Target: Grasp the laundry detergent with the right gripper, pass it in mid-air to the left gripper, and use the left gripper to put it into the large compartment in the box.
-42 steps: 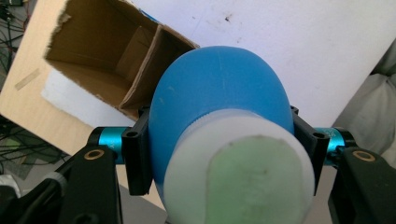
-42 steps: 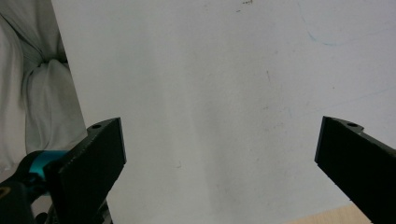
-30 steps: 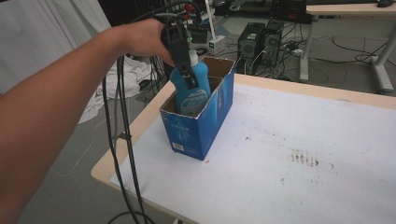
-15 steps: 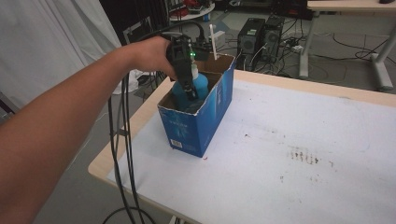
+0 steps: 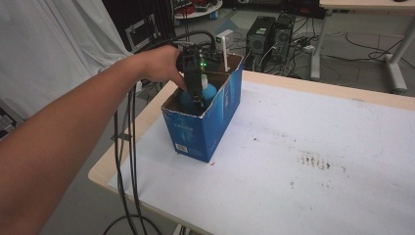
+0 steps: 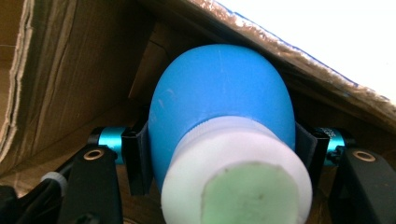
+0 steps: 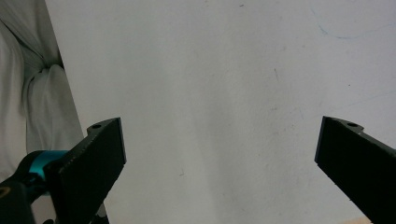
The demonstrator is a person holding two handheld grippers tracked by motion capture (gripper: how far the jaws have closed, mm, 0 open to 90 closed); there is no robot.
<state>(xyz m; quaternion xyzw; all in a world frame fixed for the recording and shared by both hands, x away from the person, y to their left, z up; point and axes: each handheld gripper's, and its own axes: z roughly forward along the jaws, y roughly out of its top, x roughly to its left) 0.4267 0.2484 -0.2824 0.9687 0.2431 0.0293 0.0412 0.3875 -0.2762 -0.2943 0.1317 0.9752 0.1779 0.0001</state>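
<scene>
Bottle (image 6: 219, 102) clamped in the left hand-held gripper (image 6: 219, 154) inside the box (image 5: 215, 122) could snag the cardboard wall; right hand-held gripper (image 7: 219, 158) gapes wide.

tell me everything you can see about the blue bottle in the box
The blue bottle is smooth, rounded plastic with a white ribbed collar and a pale green top facing the left gripper view's camera. It sits low inside the blue cardboard box, under its torn brown rim. The left gripper is closed on its two sides, jaws pressing the body just behind the collar. Its base and any label are hidden.
</scene>
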